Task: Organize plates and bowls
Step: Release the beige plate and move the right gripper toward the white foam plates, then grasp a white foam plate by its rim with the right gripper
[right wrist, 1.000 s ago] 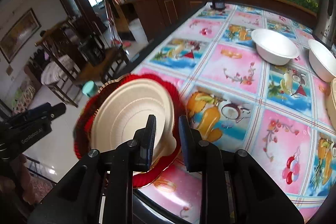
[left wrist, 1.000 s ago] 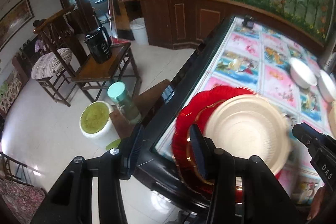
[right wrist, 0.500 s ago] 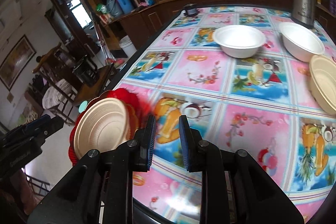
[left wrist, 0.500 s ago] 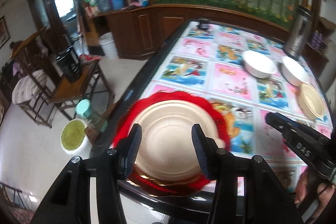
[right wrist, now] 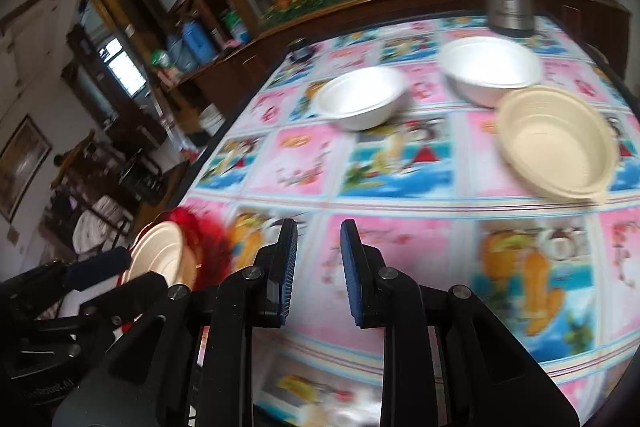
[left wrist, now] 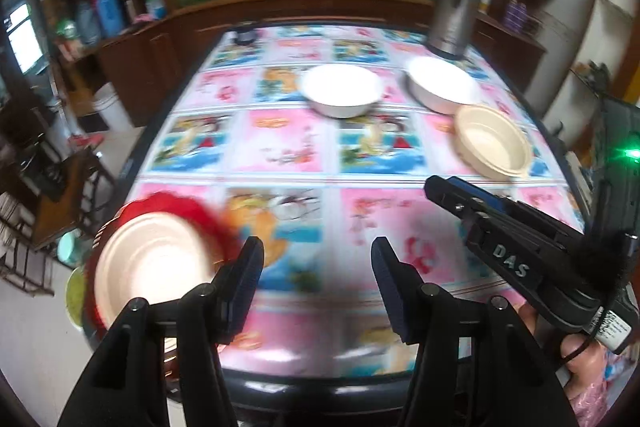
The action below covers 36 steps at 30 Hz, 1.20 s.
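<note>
A cream plate [left wrist: 152, 263] lies on a red plate [left wrist: 180, 205] at the table's near left corner; both also show in the right wrist view, the cream plate [right wrist: 160, 251] on the red plate [right wrist: 200, 235]. Two white bowls [left wrist: 340, 95] [left wrist: 440, 85] and a cream bowl [left wrist: 492, 141] stand farther back; the right wrist view shows the same white bowls [right wrist: 360, 101] [right wrist: 492, 69] and cream bowl [right wrist: 556, 143]. My left gripper [left wrist: 316, 251] is open and empty, right of the plates. My right gripper [right wrist: 318, 235] is open and empty over the table.
A steel thermos [left wrist: 456, 11] stands at the back right of the patterned table [left wrist: 280, 143]. A small dark object [left wrist: 244, 35] sits at the far edge. Wooden chairs and a side table [left wrist: 52, 183] stand on the floor to the left.
Both grippers have swung right, away from the stacked plates, which now sit far left in both views. The left jaws have spread wider. The bowls have come into fuller view.
</note>
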{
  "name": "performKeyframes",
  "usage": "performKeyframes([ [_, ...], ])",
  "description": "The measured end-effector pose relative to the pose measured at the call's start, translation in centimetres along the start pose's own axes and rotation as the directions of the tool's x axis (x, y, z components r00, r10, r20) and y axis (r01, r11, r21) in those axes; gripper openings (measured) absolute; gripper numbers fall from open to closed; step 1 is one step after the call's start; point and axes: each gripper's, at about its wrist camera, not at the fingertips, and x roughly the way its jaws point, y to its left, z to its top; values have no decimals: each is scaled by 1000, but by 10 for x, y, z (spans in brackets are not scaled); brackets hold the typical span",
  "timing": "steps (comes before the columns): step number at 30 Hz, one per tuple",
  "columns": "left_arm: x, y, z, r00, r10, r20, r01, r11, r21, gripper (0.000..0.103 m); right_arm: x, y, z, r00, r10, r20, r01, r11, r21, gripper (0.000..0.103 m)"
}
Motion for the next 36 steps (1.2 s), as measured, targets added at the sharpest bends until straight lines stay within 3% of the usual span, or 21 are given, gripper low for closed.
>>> performKeyframes([
  [9,39,-65,23,991,-98,-86,102,994,43,56,-72,-115,13,984,-148,103,129,976,175,22],
  [15,68,-88,32,983,-126,-135,129,991,17,56,-99,-182,17,971,-208,115,166,940,297,22],
  [19,88,-87,42,978,-127,-165,126,992,-13,56,-104,-202,25,972,-204,113,156,929,334,22],
  [22,101,-66,50,979,-99,-175,86,993,-83,56,-96,-205,36,983,-144,113,97,933,348,22],
  [25,112,-35,62,979,-73,-189,43,986,-159,56,-70,-191,54,996,-11,94,-23,934,357,25],
  [27,116,-11,72,982,-18,-189,-19,981,-193,56,-50,-172,66,996,52,66,-71,942,328,26],
  [31,121,28,93,981,45,-188,-91,965,-245,56,1,-130,88,991,134,-2,-128,949,287,26],
  [36,146,60,131,972,88,-219,-147,952,-269,56,65,-100,111,987,149,-60,-123,940,319,26],
])
